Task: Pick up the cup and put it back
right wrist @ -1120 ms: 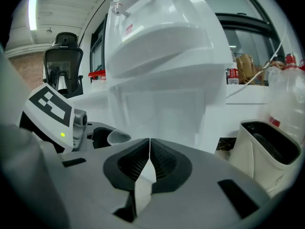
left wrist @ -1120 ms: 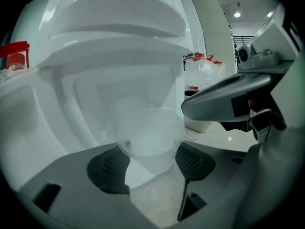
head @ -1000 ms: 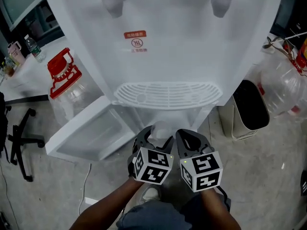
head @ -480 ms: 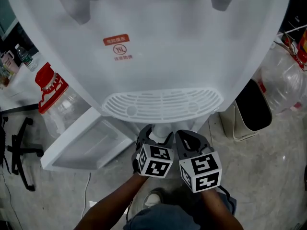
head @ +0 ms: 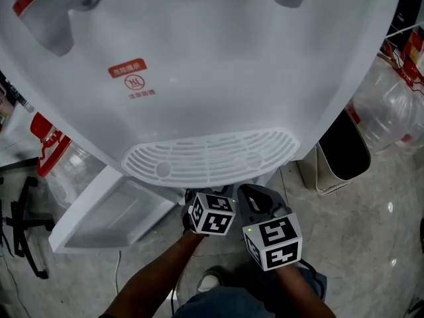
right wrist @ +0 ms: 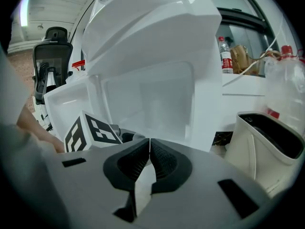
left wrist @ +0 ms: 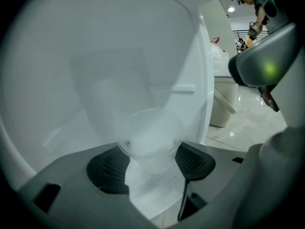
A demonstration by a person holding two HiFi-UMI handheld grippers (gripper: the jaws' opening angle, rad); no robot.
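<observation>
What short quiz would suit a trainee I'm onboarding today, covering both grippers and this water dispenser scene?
1. True or false: the right gripper has its jaws together with nothing between them.
2. What is between the jaws of the left gripper? A) a clear cup B) a red-capped bottle C) nothing
3. Fill in: in the head view, the waste bin stands on the person's ____ of the water dispenser.
Key: 1 true; 2 A; 3 right.

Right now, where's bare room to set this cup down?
The drip grille is bare, as is the cabinet recess ahead of the cup. Left of the open door, a bottle and chair base crowd the floor.
</observation>
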